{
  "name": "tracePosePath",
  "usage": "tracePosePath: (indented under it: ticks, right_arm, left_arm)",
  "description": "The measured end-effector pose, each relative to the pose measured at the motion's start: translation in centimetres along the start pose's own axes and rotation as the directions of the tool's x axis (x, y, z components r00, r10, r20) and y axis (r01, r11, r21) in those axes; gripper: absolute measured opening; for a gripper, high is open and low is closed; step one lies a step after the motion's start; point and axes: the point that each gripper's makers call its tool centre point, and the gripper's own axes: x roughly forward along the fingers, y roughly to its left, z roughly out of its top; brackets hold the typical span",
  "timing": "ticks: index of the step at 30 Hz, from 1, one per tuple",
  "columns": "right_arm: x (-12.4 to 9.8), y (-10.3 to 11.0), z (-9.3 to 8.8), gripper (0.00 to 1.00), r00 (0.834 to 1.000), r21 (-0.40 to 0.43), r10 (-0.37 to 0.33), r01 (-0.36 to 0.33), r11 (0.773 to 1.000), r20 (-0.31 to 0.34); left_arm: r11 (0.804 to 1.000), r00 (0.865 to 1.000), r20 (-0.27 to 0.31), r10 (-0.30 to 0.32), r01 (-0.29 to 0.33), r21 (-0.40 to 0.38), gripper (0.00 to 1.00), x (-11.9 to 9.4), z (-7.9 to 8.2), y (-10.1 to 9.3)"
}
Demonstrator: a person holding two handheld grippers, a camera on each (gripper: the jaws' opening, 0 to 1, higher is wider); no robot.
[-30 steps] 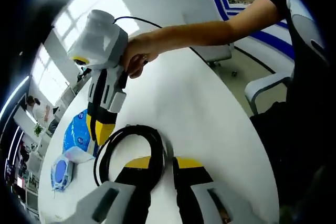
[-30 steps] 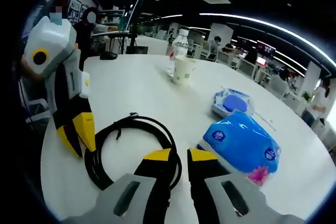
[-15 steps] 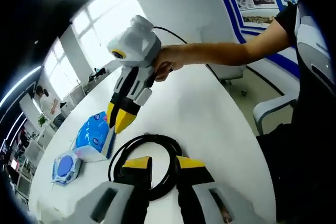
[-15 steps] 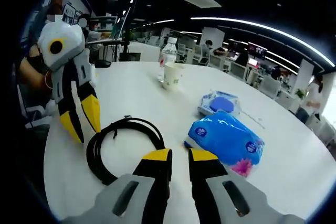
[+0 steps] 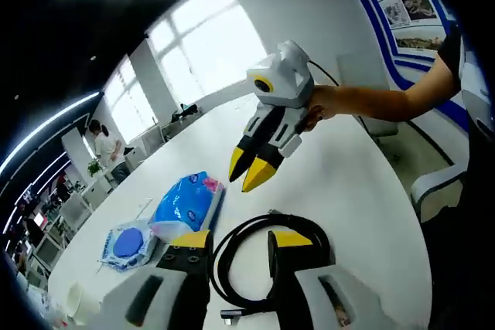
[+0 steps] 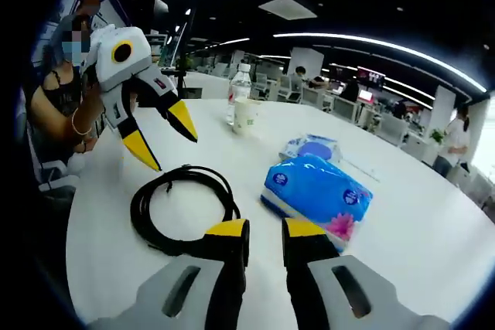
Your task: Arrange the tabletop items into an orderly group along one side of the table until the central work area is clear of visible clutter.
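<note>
Coiled black cable [image 6: 182, 210] lies on the white desk [image 6: 433, 229], near its curved near edge. Your left tongs [image 6: 164, 135] hover just above the coil, spread wide, empty. Your right tongs [image 6: 264, 229] sit low just beside the coil, jaws nearly closed with a narrow gap, empty.

Likely step: picking up the cable. Come down on one side of the loop with the left tongs, catch all turns together, and mind the loose plug end [image 5: 230, 315] so the coil doesn't unwind.

Blue tissue pack [image 6: 315, 191] and the smaller blue packet [image 6: 315, 147] lie just beyond; bottle [image 6: 239, 92] and paper cup [image 6: 247, 113] stand farther back. Open desk lies right of the pack. The desk edge is close beside the coil; don't drag it over.
</note>
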Motion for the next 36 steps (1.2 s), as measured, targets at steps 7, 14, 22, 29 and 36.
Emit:
tracePosePath:
  ticks: [7, 14, 22, 29, 36]
  right_arm:
    - [-0.8, -1.0, 0.5, 0.19, 0.999, -0.001, -0.04, 0.04, 0.999, 0.027]
    - [-1.0, -1.7, 0.3, 0.28, 0.998, 0.053, -0.065, 0.064, 0.997, 0.02]
    - [-1.0, -2.4, -0.3, 0.28, 0.997, 0.07, -0.081, 0.081, 0.994, -0.004]
    - [-1.2, -3.7, 0.5, 0.26, 0.991, 0.13, -0.122, 0.114, 0.985, 0.059]
    - [-1.2, -5.3, 0.4, 0.23, 0.981, 0.125, -0.183, 0.175, 0.977, 0.062]
  left_arm:
    - [0.999, 0.999, 0.01, 0.034, -0.033, -0.039, 0.3, 0.2, 0.0, 1.3]
    - [0.996, 0.998, -0.004, 0.055, -0.055, -0.074, 0.34, 0.3, -0.7, 2.7]
    - [0.991, 1.0, -0.017, 0.018, -0.021, -0.136, 0.4, 1.2, -1.0, 3.1]
    - [0.982, 0.997, -0.019, 0.071, -0.073, -0.176, 0.41, 2.8, -0.7, 4.4]
    - [0.979, 0.997, -0.007, 0.081, -0.08, -0.19, 0.41, 4.3, -0.4, 4.5]
